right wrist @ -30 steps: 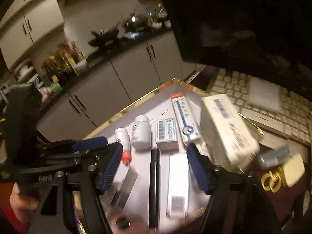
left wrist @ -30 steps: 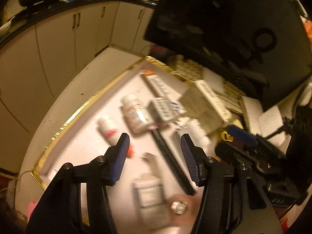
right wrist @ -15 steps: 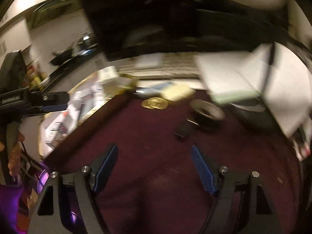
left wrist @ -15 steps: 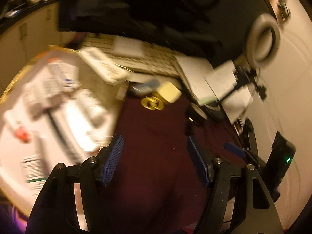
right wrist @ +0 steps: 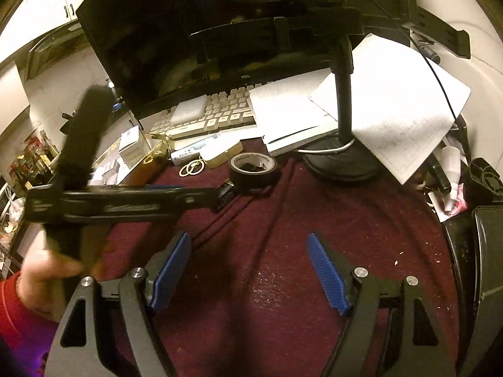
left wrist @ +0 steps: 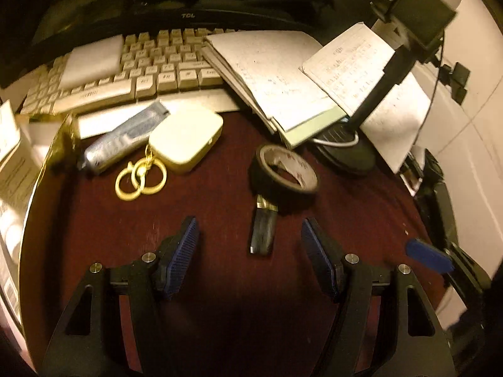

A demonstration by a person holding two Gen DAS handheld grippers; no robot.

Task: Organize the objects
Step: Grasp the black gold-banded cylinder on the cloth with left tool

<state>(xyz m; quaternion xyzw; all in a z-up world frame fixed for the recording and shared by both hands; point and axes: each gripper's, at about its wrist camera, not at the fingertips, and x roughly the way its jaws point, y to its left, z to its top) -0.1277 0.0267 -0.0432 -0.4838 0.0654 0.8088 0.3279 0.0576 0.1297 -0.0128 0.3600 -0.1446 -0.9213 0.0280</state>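
My left gripper (left wrist: 250,235) is open and empty, low over a maroon cloth (left wrist: 201,213). A small dark USB-like stick (left wrist: 262,231) lies between its fingers, just ahead. Behind the stick stands a roll of black tape (left wrist: 283,172). A cream case with gold rings (left wrist: 185,139) and a silver-blue tube (left wrist: 122,138) lie to the left. My right gripper (right wrist: 250,267) is open and empty over the cloth (right wrist: 283,235). In the right wrist view the left gripper (right wrist: 224,196) reaches toward the tape (right wrist: 253,169).
A beige keyboard (left wrist: 132,72) and a TCL monitor (left wrist: 188,3) stand behind. Papers and a notebook (left wrist: 283,78) lie around a black lamp stand (left wrist: 345,150). A gold-edged tray with boxes (right wrist: 132,154) is at the left. Black items (right wrist: 481,251) sit at the right.
Both grippers have swung right, away from the tray of medicine boxes, to the maroon cloth. The left gripper has closed in on the tape and the dark stick.
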